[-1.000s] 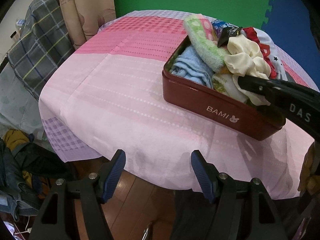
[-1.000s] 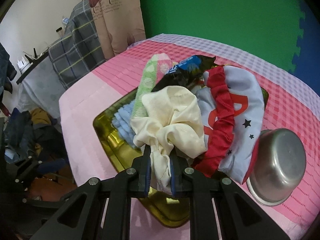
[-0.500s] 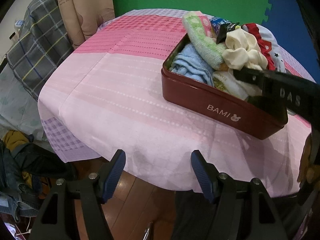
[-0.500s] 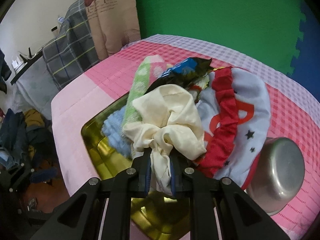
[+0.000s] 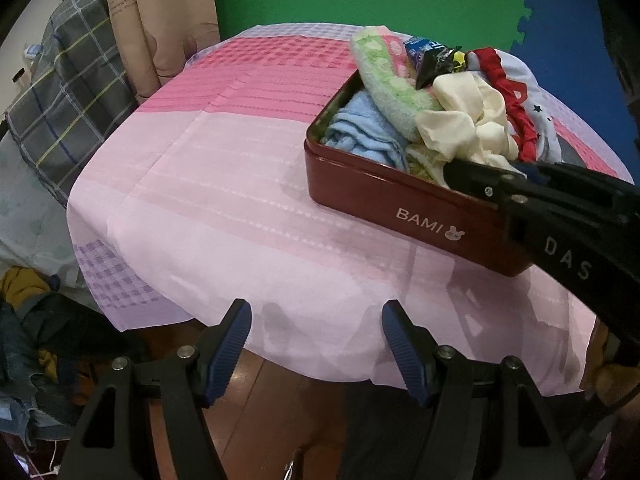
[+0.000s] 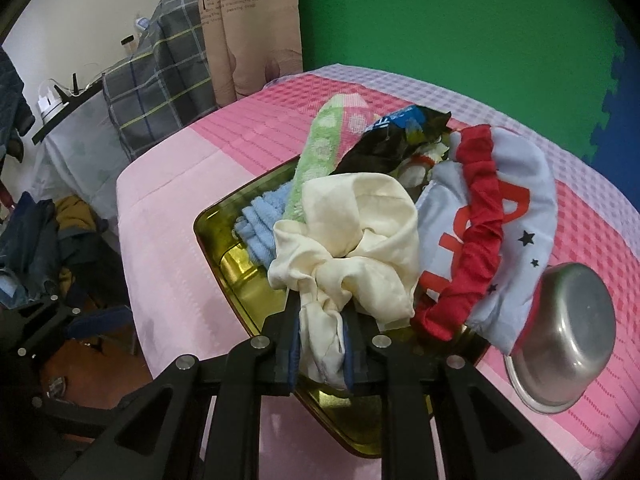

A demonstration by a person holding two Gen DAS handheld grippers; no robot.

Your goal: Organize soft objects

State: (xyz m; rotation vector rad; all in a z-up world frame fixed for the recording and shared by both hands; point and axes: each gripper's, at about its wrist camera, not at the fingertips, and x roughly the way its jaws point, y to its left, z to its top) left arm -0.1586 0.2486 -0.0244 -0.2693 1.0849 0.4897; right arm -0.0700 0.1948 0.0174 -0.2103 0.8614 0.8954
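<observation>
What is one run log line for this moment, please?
right tool: opening, cream cloth between pads | left tool: open, empty | red tin: full

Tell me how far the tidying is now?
Mostly done: the blue towel, green towel and red-trimmed cloth already lie in the tin. In hand: the right hand-held gripper is opening around the cream cloth above the tin. Left: letting it go.
</observation>
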